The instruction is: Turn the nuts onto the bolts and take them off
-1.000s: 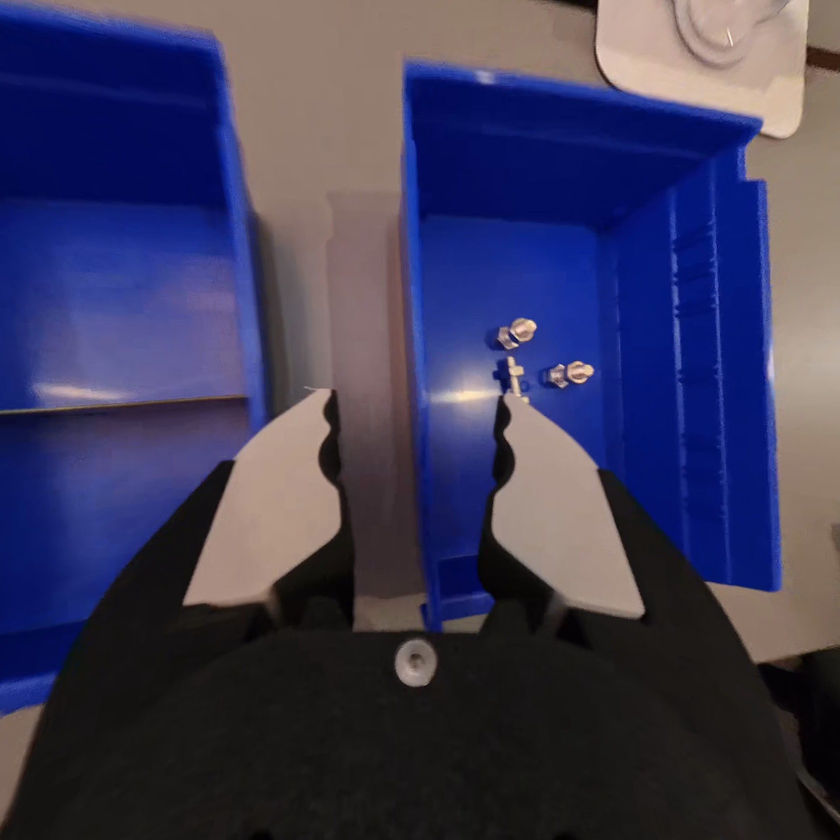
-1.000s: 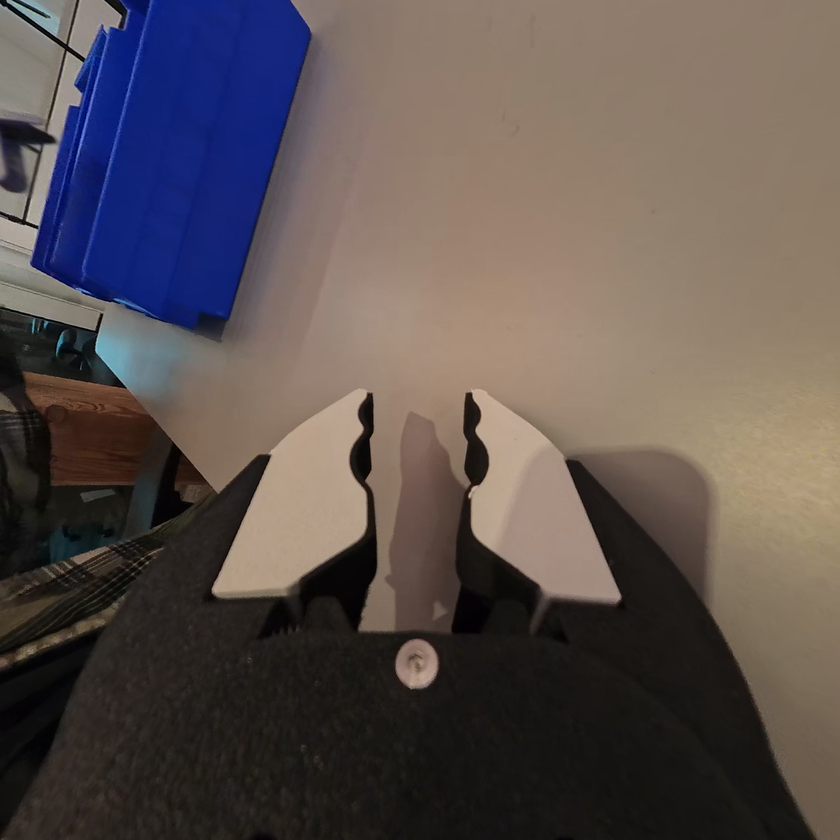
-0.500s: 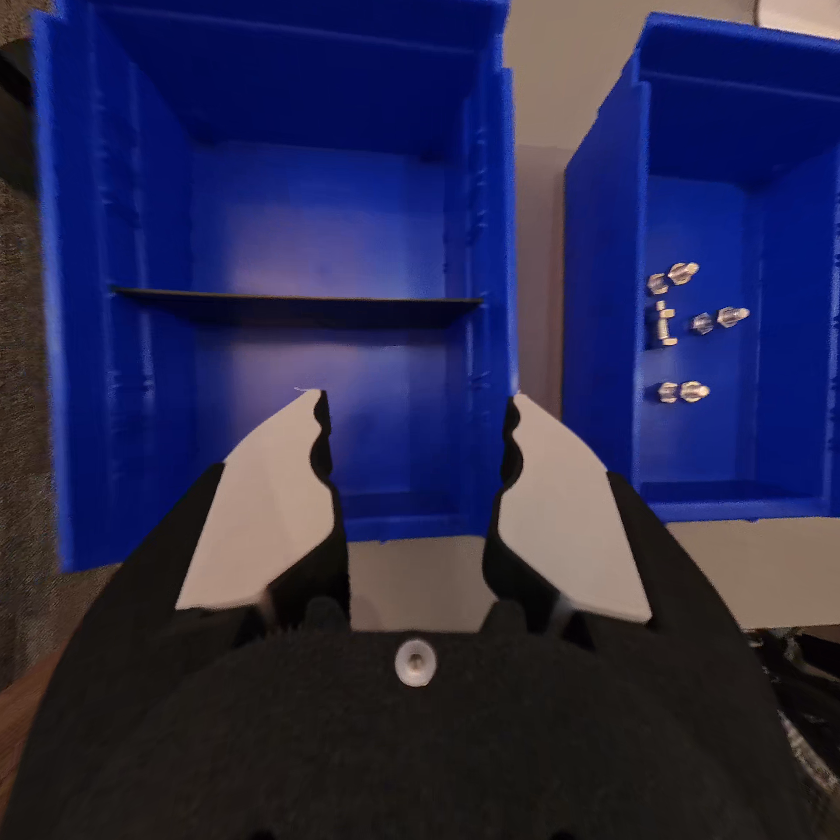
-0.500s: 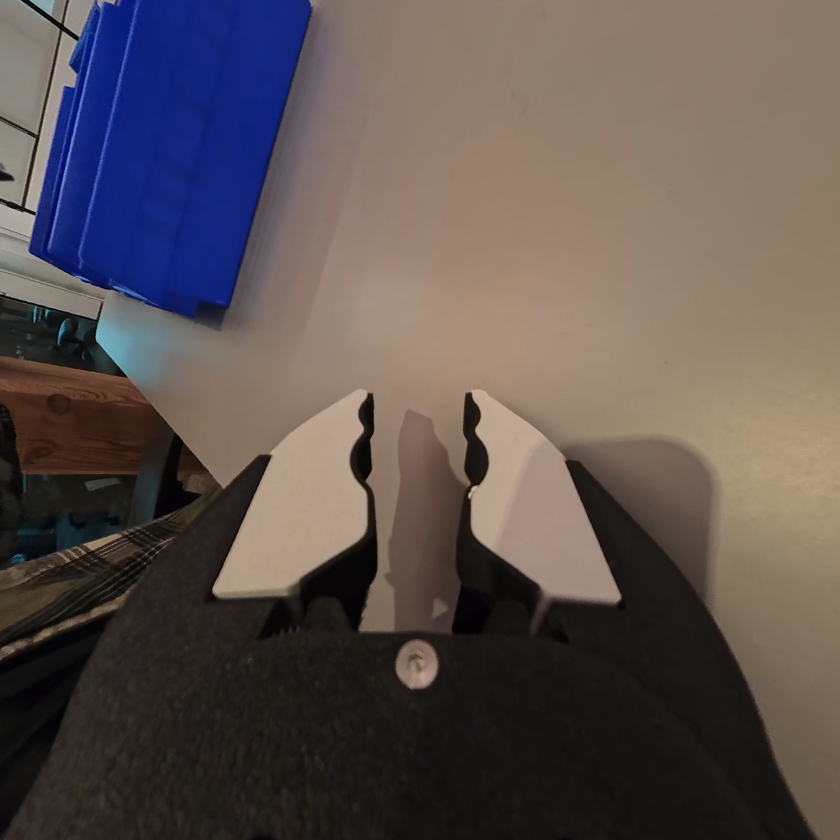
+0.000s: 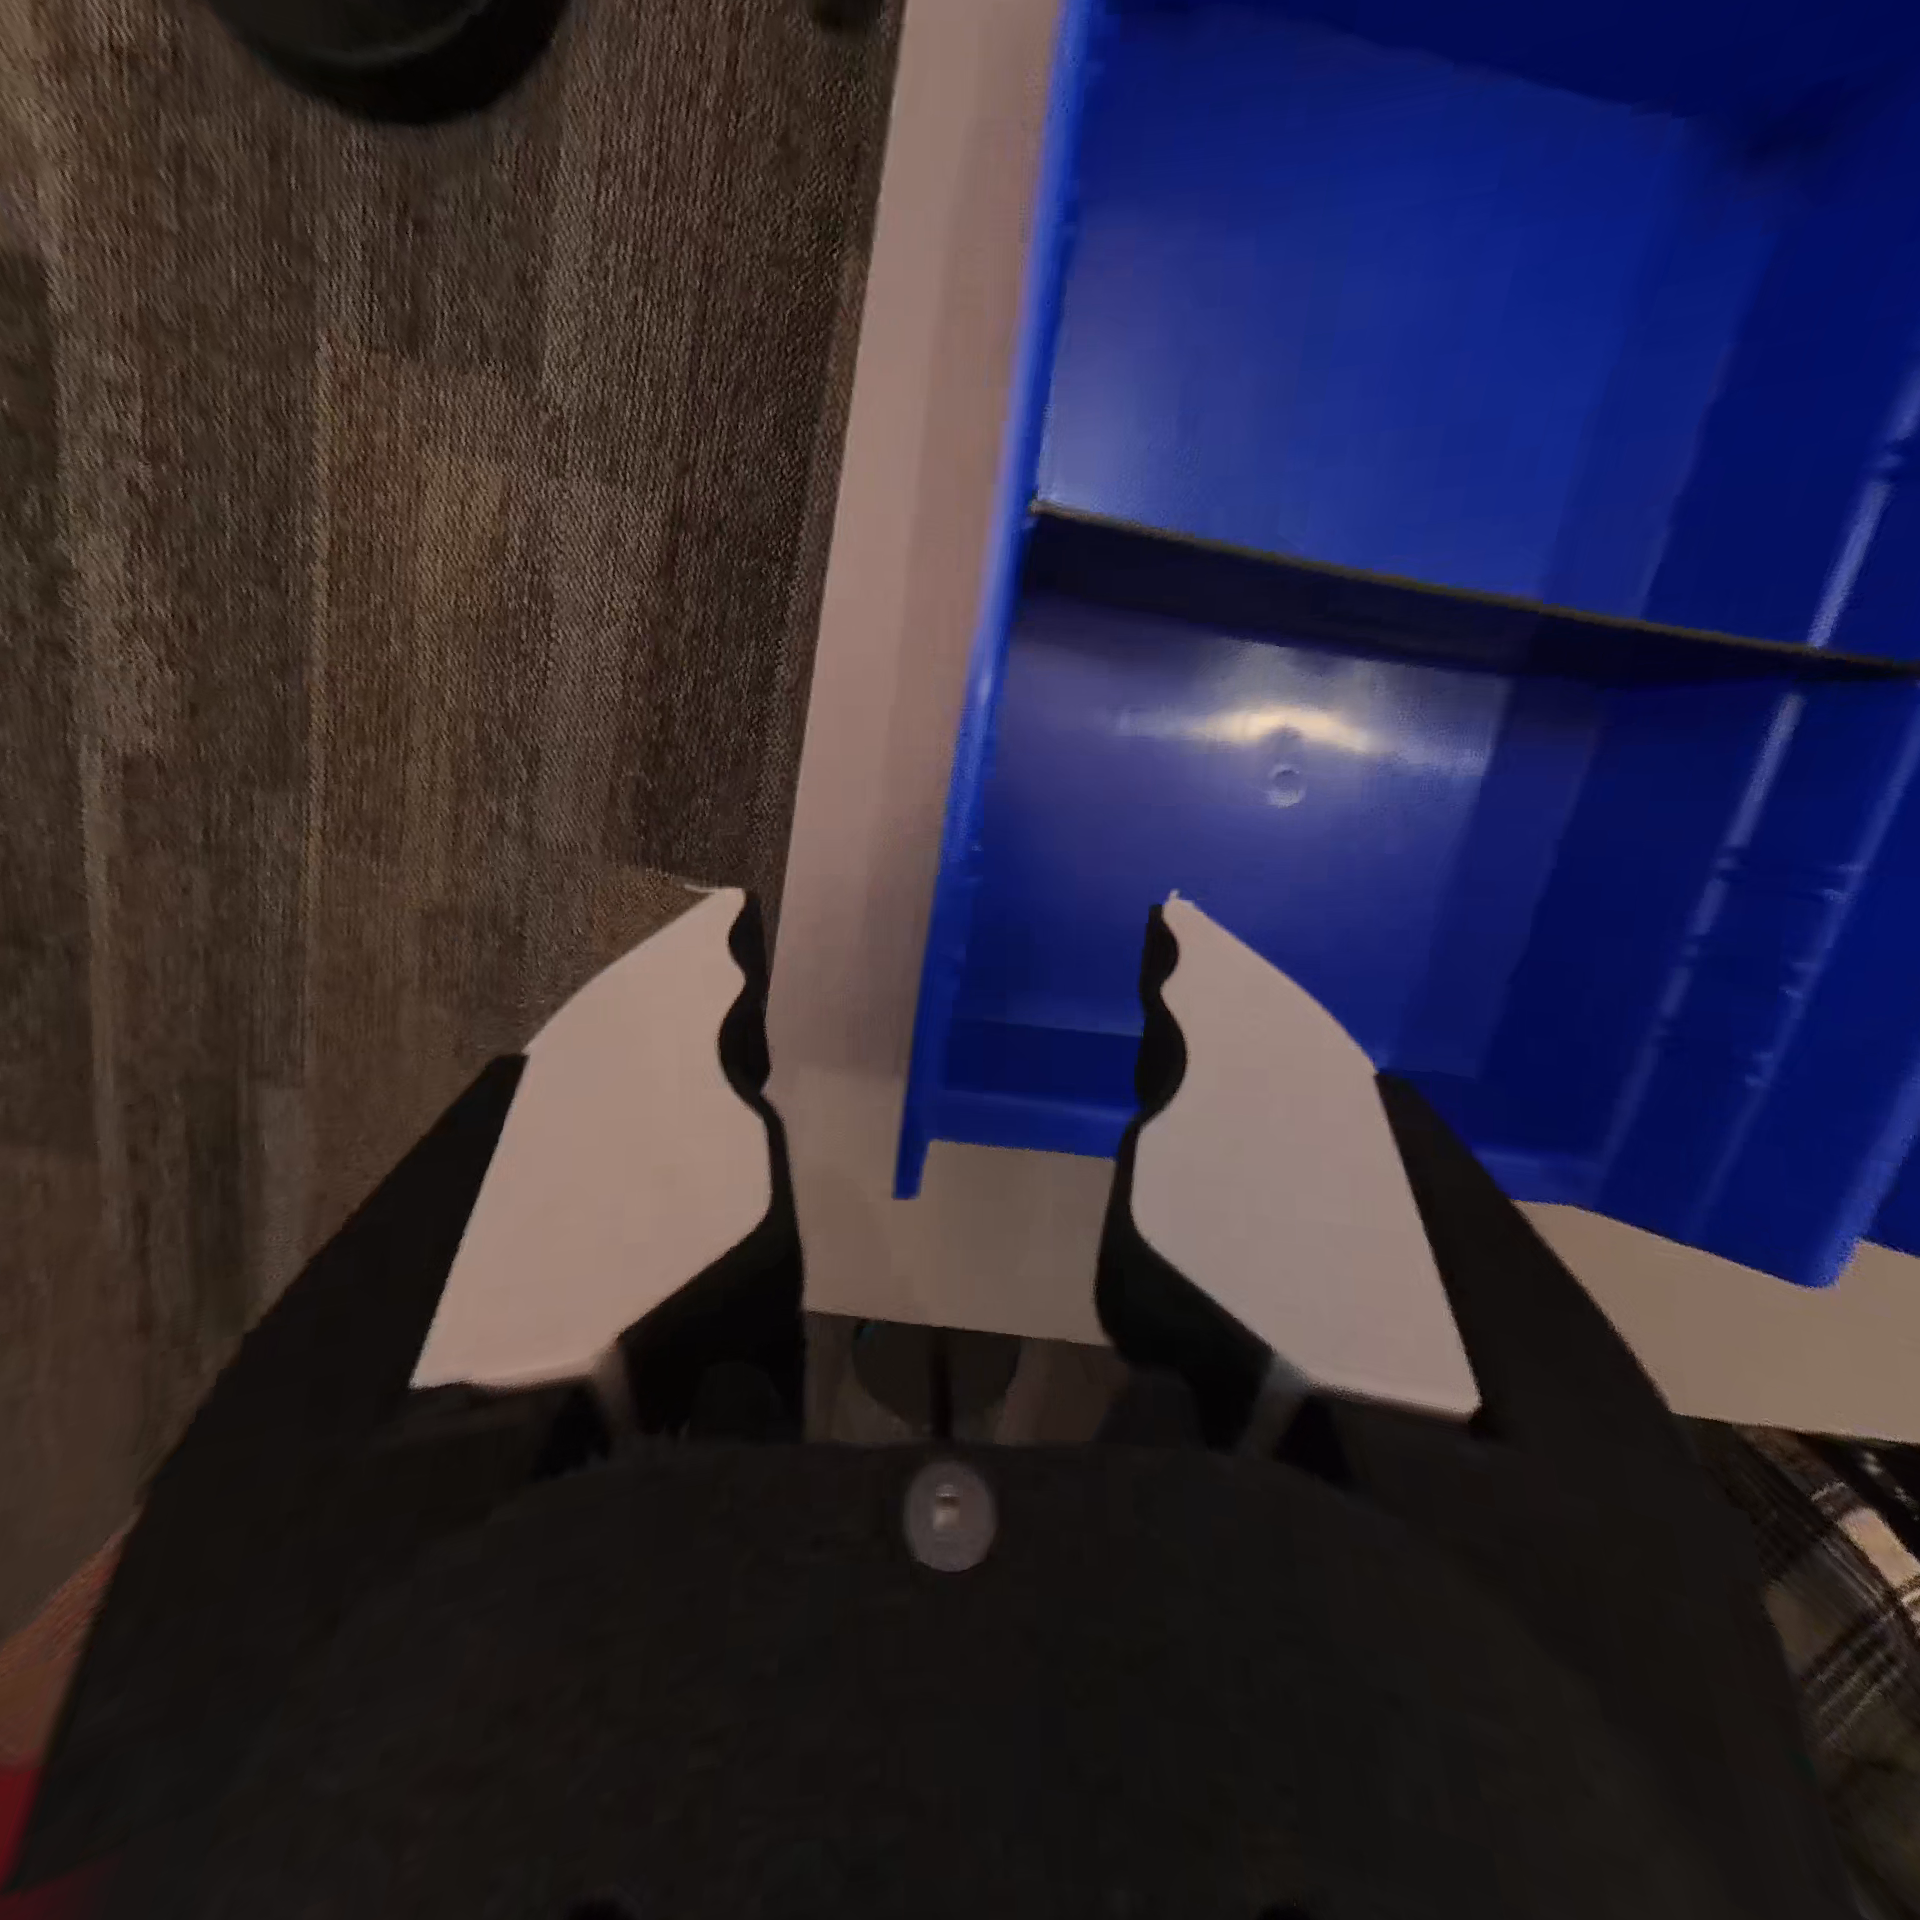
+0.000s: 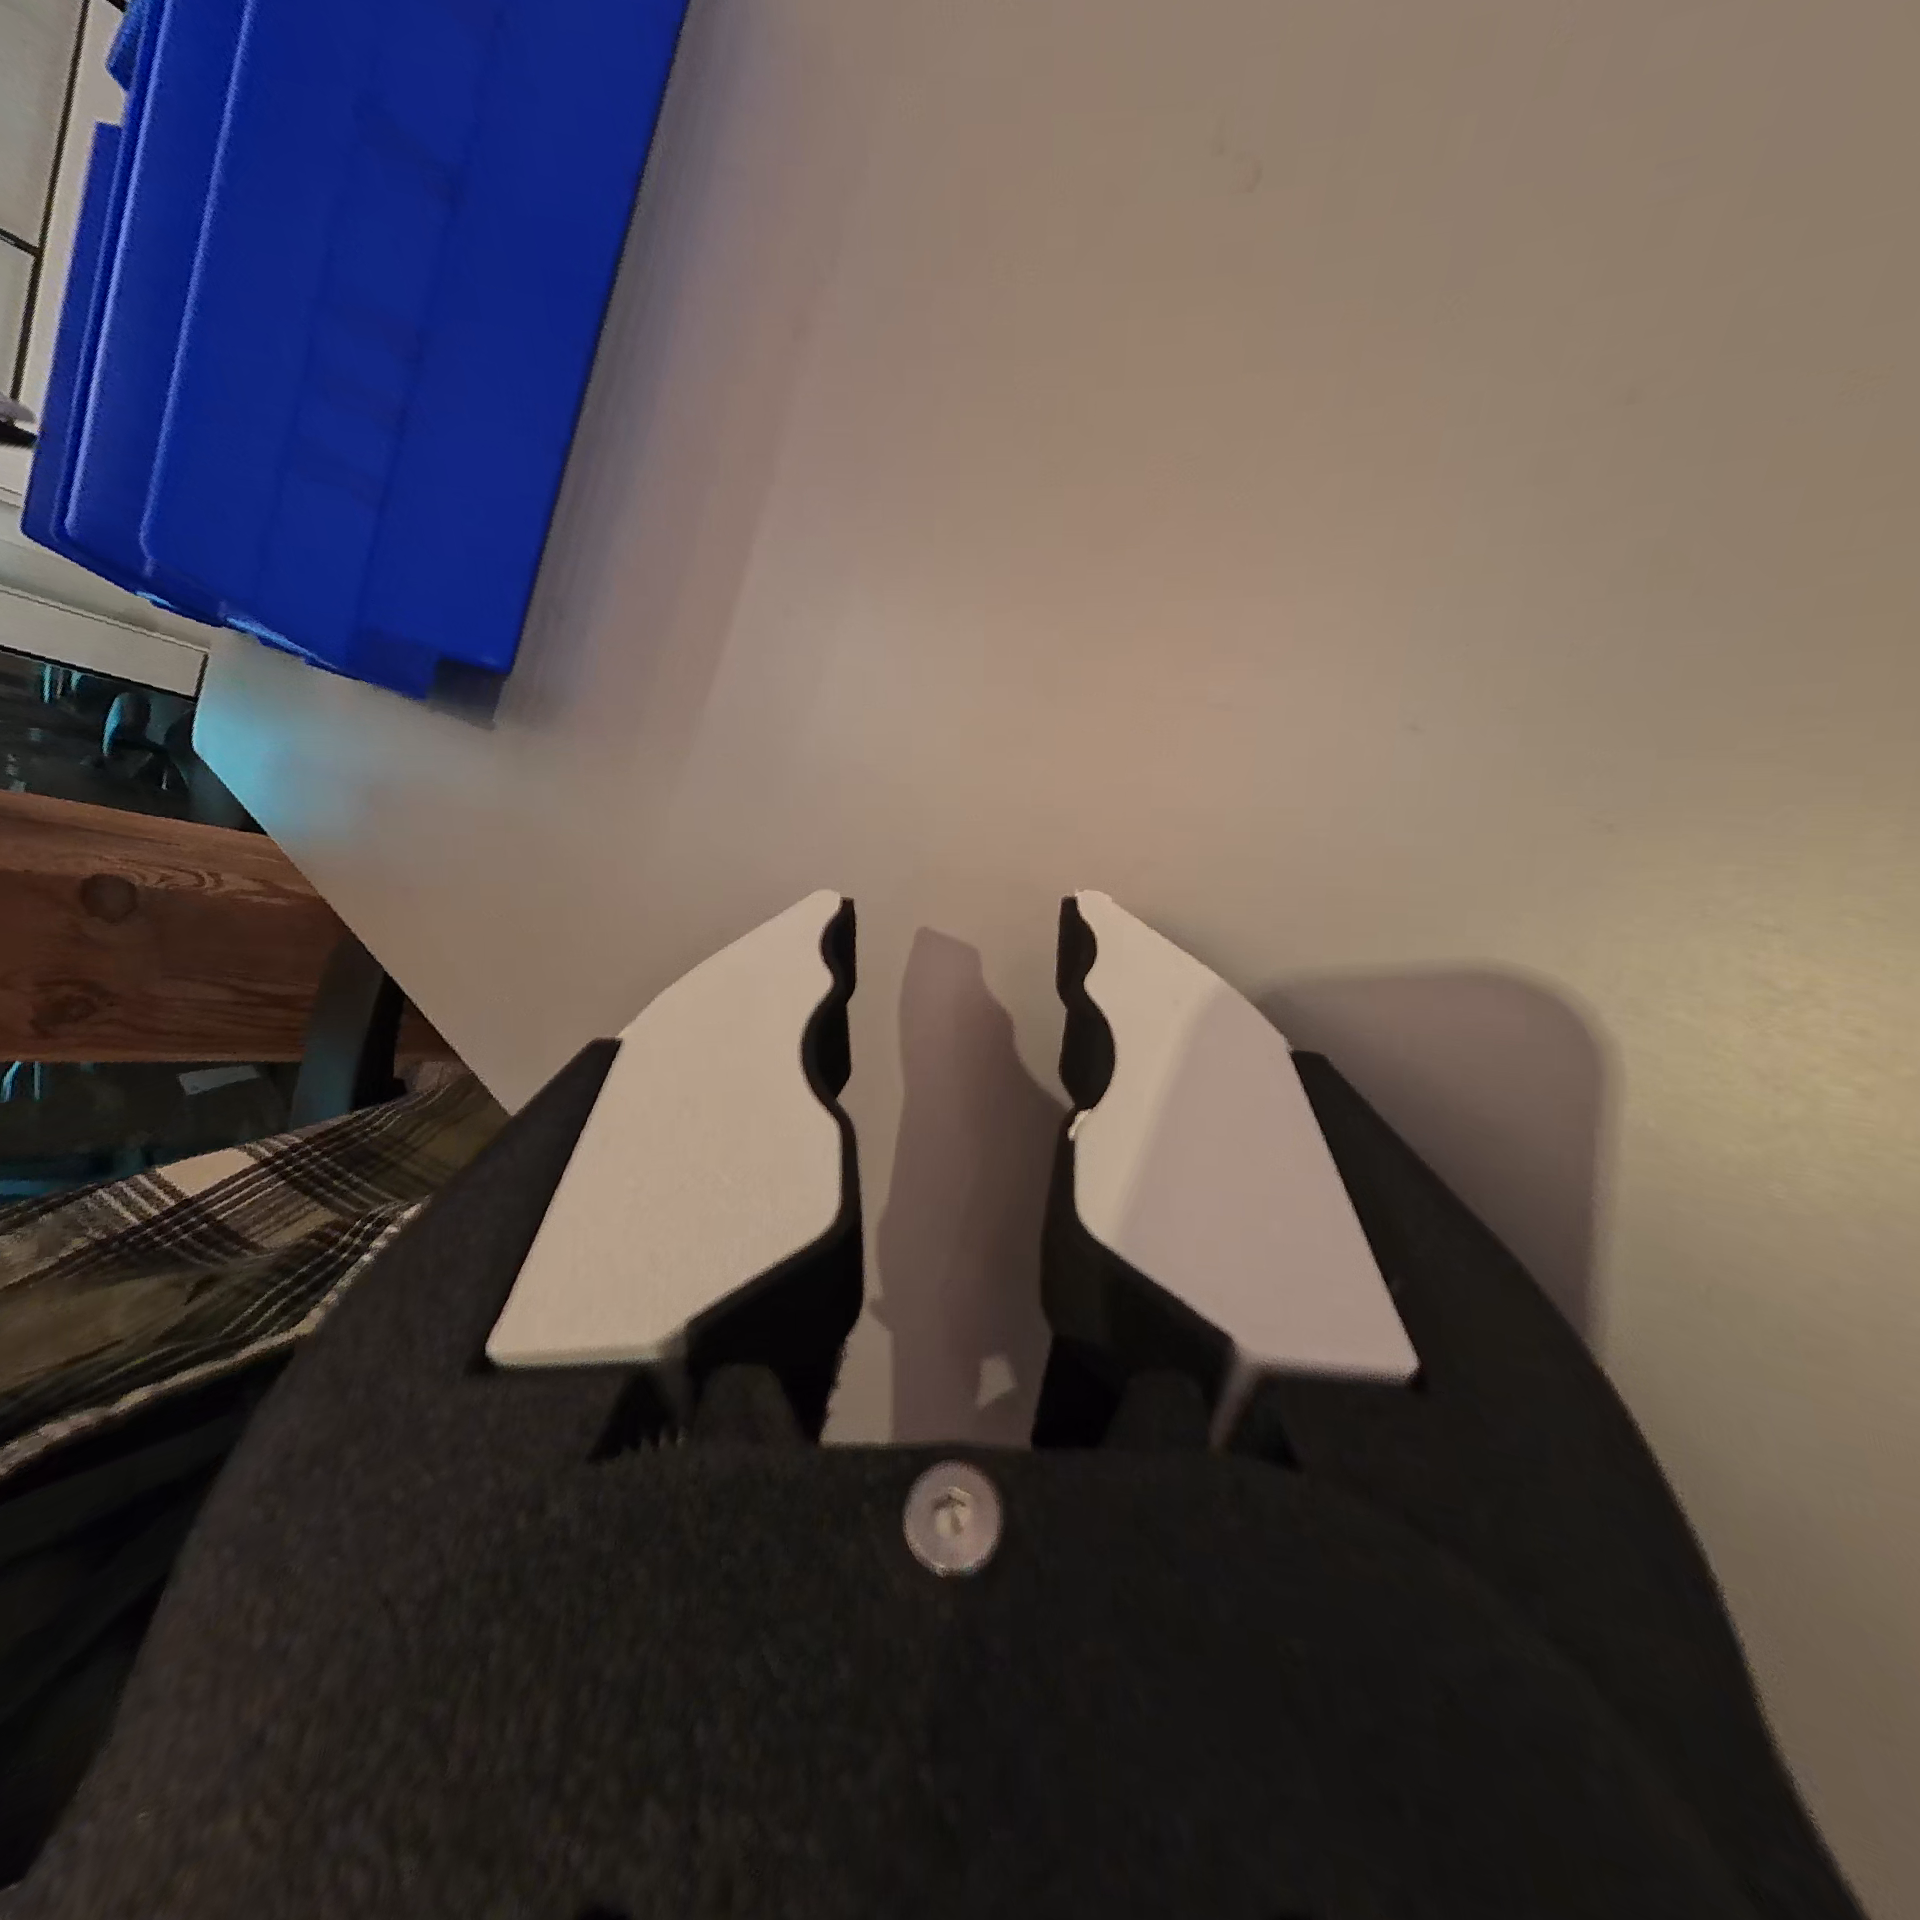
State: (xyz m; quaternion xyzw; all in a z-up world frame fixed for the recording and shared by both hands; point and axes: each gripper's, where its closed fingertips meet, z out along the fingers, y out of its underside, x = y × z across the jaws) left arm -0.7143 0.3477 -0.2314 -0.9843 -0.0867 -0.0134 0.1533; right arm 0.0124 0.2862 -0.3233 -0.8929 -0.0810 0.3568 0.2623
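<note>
No nuts or bolts show in either view now. In the left wrist view a blue bin (image 5: 1351,831) with a black divider (image 5: 1455,592) stands on the white table, and both its compartments look empty. My left gripper (image 5: 951,914) is open and empty, above the bin's near left corner and the table's left edge. In the right wrist view my right gripper (image 6: 956,914) is open and empty, low over bare white table (image 6: 1247,520). A blue bin (image 6: 343,332) shows from outside at the upper left.
Grey-brown carpet floor (image 5: 364,623) lies left of the table edge (image 5: 842,727) in the left wrist view. A plaid sleeve (image 6: 208,1226) and a wooden bench (image 6: 135,956) show at the left of the right wrist view, beyond the table edge. Left tips to right tips: about 75 cm.
My left gripper has swung left, from the bin holding the bolts to the divided bin and on to the table's left edge; the bolts have left the view. The right gripper has barely moved.
</note>
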